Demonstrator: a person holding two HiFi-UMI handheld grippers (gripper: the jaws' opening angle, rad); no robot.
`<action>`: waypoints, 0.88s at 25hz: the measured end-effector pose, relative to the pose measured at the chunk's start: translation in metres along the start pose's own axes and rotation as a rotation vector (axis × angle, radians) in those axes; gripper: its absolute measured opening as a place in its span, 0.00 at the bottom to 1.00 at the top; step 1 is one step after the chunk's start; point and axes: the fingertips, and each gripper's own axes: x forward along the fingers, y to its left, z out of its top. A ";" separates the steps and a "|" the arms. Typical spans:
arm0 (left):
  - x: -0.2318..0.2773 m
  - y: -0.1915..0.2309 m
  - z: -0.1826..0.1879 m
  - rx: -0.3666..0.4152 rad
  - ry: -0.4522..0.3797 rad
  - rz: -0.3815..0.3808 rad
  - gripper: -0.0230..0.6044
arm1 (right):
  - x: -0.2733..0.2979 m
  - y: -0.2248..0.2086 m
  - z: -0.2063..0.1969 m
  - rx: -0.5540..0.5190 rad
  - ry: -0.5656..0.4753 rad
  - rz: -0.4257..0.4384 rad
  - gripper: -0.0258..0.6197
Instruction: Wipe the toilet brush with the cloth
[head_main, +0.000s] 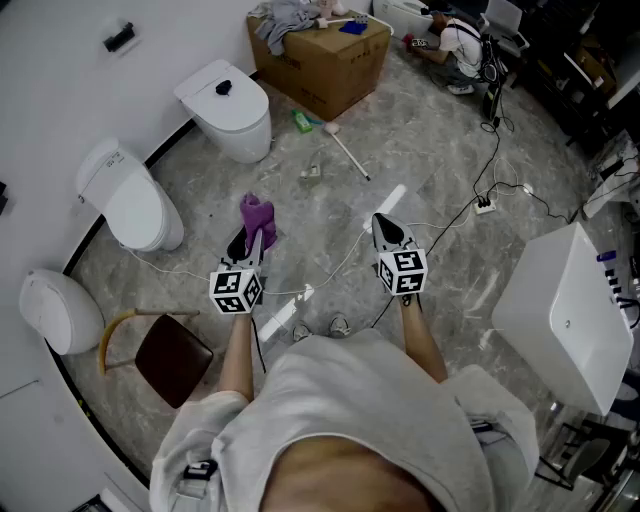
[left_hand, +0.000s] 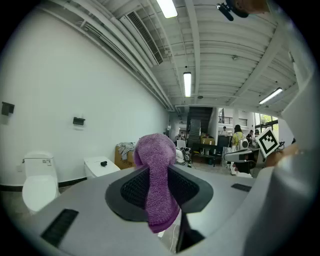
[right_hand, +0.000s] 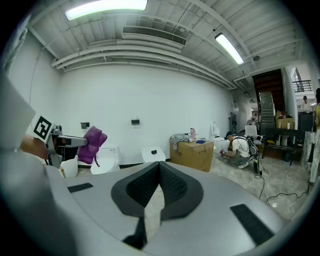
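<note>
Over the marble floor (head_main: 440, 150), left claw (head_main: 253, 238) clamps the purple cloth (left_hand: 157, 175), folds bunched above the tips. Right claw (right_hand: 159, 169) is pressed together, empty. Ahead, what looks like the toilet brush (head_main: 347, 152) lies near the cardboard box (head_main: 330, 60).

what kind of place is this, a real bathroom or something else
Likely a workshop or test lab, not a home bathroom: three white ceramic toilets line one wall, a brown cardboard box sits beside them, and black cables trail across the grey stone-look floor.
</note>
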 end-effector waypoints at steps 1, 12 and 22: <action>0.001 0.000 0.001 0.000 0.000 0.000 0.23 | 0.000 -0.001 0.001 -0.001 0.000 0.000 0.09; 0.010 -0.012 0.004 0.005 -0.002 0.003 0.23 | -0.003 -0.016 -0.001 0.004 0.004 0.001 0.09; 0.032 -0.035 0.004 0.018 0.004 0.010 0.23 | -0.002 -0.039 -0.011 0.022 0.003 0.037 0.09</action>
